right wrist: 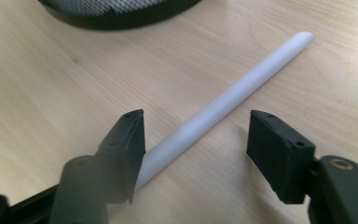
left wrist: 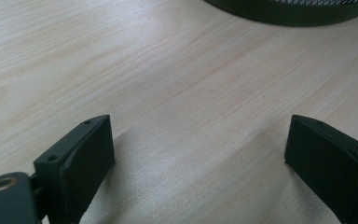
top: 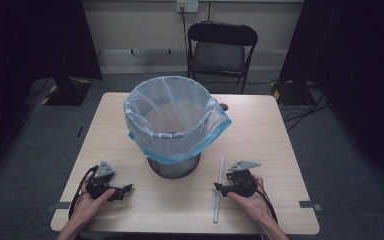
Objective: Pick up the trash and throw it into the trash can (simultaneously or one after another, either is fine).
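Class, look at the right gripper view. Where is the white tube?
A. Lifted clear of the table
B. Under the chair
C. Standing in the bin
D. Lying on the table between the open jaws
D: the white tube lies flat on the table, passing between the right gripper and its spread jaws.

White plastic tube [right wrist: 223,105], long, thin, matte, lying flat on the counter [right wrist: 51,93]. Runs diagonally between right claw [right wrist: 196,149] jaws, nearer its one jaw, not yet pinched; far end w/ rounded tip.

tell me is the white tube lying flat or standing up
Lying flat: the white tube rests lengthwise on the table, between the open right gripper.
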`<state>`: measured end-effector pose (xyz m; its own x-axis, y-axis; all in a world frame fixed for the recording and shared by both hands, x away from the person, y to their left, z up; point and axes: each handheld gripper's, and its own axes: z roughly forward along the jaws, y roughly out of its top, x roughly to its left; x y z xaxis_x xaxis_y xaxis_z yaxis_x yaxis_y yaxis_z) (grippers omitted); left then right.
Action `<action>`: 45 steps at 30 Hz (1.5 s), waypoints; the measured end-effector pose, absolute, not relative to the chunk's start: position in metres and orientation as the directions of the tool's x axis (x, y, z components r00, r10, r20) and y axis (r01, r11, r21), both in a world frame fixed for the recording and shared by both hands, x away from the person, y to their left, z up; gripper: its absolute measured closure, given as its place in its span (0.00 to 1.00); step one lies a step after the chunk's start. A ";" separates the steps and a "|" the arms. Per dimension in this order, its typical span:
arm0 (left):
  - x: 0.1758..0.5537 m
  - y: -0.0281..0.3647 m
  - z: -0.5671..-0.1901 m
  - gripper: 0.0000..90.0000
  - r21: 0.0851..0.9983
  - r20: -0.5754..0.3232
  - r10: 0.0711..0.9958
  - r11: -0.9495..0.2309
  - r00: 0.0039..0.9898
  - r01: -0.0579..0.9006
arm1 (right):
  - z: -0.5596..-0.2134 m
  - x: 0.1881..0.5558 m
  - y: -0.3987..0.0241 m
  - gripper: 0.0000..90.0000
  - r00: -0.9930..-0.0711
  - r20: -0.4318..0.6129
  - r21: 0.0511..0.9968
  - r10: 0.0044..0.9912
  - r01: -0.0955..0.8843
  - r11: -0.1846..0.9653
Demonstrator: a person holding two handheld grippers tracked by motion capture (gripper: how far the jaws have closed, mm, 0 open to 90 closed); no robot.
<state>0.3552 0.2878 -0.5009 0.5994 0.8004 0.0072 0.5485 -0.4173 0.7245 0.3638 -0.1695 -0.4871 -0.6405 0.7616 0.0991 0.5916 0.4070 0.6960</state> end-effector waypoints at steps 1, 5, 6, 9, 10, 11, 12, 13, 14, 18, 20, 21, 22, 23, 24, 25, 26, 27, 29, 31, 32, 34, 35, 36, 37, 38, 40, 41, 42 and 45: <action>0.355 0.288 -0.501 0.09 0.725 0.006 0.801 -0.416 0.599 0.549 | -0.488 0.364 -0.167 0.43 -0.643 0.077 0.692 0.762 0.584 0.424; 0.355 0.288 -0.501 0.09 0.725 0.007 0.800 -0.417 0.599 0.548 | -0.488 0.366 -0.172 0.53 -0.615 0.041 0.693 0.787 0.585 0.421; 0.355 0.288 -0.501 0.09 0.725 0.006 0.800 -0.416 0.599 0.549 | -0.488 0.367 -0.175 0.55 -0.603 0.030 0.691 0.797 0.589 0.420; 0.355 0.288 -0.501 0.09 0.724 0.008 0.800 -0.419 0.600 0.548 | -0.487 0.371 -0.188 0.63 -0.577 0.017 0.685 0.817 0.602 0.411; 0.355 0.288 -0.501 0.09 0.724 0.008 0.801 -0.418 0.599 0.549 | -0.486 0.373 -0.193 0.65 -0.562 0.016 0.678 0.827 0.614 0.404; 0.355 0.288 -0.501 0.09 0.724 0.008 0.800 -0.418 0.600 0.548 | -0.486 0.375 -0.197 0.69 -0.557 0.017 0.677 0.831 0.618 0.400; 0.355 0.288 -0.501 0.09 0.724 0.008 0.801 -0.417 0.599 0.549 | -0.485 0.377 -0.201 0.70 -0.546 0.017 0.678 0.838 0.622 0.391; 0.355 0.288 -0.501 0.09 0.724 0.008 0.801 -0.418 0.599 0.548 | -0.485 0.379 -0.205 0.73 -0.540 0.014 0.675 0.842 0.626 0.390; 0.355 0.288 -0.501 0.09 0.724 0.006 0.800 -0.417 0.600 0.549 | -0.485 0.382 -0.209 0.74 -0.532 0.018 0.675 0.847 0.631 0.382; 0.355 0.288 -0.501 0.09 0.724 0.008 0.801 -0.418 0.599 0.548 | -0.485 0.392 -0.221 0.85 -0.508 0.043 0.679 0.860 0.647 0.348; 0.355 0.288 -0.501 0.09 0.724 0.006 0.800 -0.417 0.600 0.549 | -0.485 0.396 -0.226 0.87 -0.500 0.038 0.682 0.865 0.646 0.343; 0.355 0.288 -0.501 0.09 0.724 0.005 0.800 -0.417 0.600 0.549 | -0.485 0.398 -0.228 0.89 -0.495 0.039 0.680 0.868 0.650 0.340; 0.355 0.288 -0.501 0.09 0.724 0.006 0.801 -0.417 0.599 0.550 | -0.485 0.400 -0.230 0.89 -0.487 0.045 0.682 0.872 0.653 0.329; 0.355 0.288 -0.501 0.09 0.724 0.008 0.801 -0.418 0.599 0.549 | -0.485 0.401 -0.232 0.89 -0.481 0.044 0.682 0.876 0.655 0.326; 0.355 0.288 -0.501 0.09 0.724 0.006 0.800 -0.417 0.600 0.549 | -0.485 0.403 -0.234 0.89 -0.470 0.043 0.682 0.881 0.659 0.319; 0.355 0.288 -0.501 0.09 0.724 0.008 0.801 -0.418 0.599 0.549 | -0.485 0.404 -0.236 0.85 -0.458 0.043 0.682 0.888 0.662 0.309; 0.355 0.288 -0.501 0.09 0.724 0.004 0.802 -0.414 0.597 0.551 | -0.485 0.404 -0.237 0.82 -0.452 0.041 0.683 0.891 0.663 0.305; 0.355 0.288 -0.501 0.09 0.724 0.008 0.800 -0.418 0.599 0.548 | -0.485 0.403 -0.238 0.77 -0.450 0.037 0.683 0.892 0.663 0.306; 0.355 0.288 -0.501 0.09 0.724 0.008 0.800 -0.418 0.600 0.548 | -0.485 0.401 -0.239 0.70 -0.440 0.040 0.677 0.897 0.672 0.299; 0.355 0.288 -0.501 0.09 0.724 0.007 0.800 -0.418 0.600 0.548 | -0.483 0.397 -0.240 0.66 -0.440 0.046 0.667 0.897 0.682 0.300; 0.355 0.288 -0.501 0.09 0.725 0.005 0.800 -0.416 0.600 0.549 | -0.483 0.395 -0.241 0.65 -0.440 0.053 0.667 0.897 0.684 0.296; 0.355 0.288 -0.501 0.09 0.725 0.005 0.800 -0.416 0.600 0.549 | -0.481 0.388 -0.244 0.65 -0.446 0.046 0.663 0.894 0.683 0.307; 0.355 0.288 -0.501 0.09 0.724 0.008 0.800 -0.418 0.599 0.548 | -0.481 0.384 -0.246 0.66 -0.445 0.041 0.657 0.895 0.687 0.311; 0.355 0.288 -0.501 0.09 0.725 0.005 0.800 -0.416 0.600 0.549 | -0.481 0.379 -0.249 0.66 -0.447 0.042 0.653 0.894 0.689 0.314; 0.355 0.288 -0.501 0.09 0.724 0.007 0.801 -0.417 0.599 0.549 | -0.481 0.375 -0.251 0.67 -0.445 0.041 0.649 0.894 0.693 0.315; 0.355 0.288 -0.501 0.09 0.724 0.008 0.799 -0.419 0.601 0.548 | -0.481 0.371 -0.254 0.68 -0.449 0.036 0.648 0.893 0.691 0.321; 0.355 0.288 -0.501 0.09 0.724 0.006 0.800 -0.417 0.600 0.549 | -0.482 0.362 -0.257 0.69 -0.447 0.030 0.651 0.894 0.688 0.322; 0.355 0.288 -0.501 0.09 0.724 0.007 0.800 -0.418 0.600 0.548 | -0.482 0.358 -0.258 0.70 -0.455 0.027 0.651 0.890 0.684 0.330; 0.355 0.288 -0.501 0.09 0.724 0.006 0.800 -0.417 0.600 0.549 | -0.482 0.355 -0.258 0.71 -0.467 0.006 0.654 0.884 0.671 0.350; 0.355 0.288 -0.501 0.09 0.725 0.005 0.800 -0.416 0.600 0.549 | -0.482 0.346 -0.256 0.77 -0.477 -0.011 0.653 0.879 0.662 0.367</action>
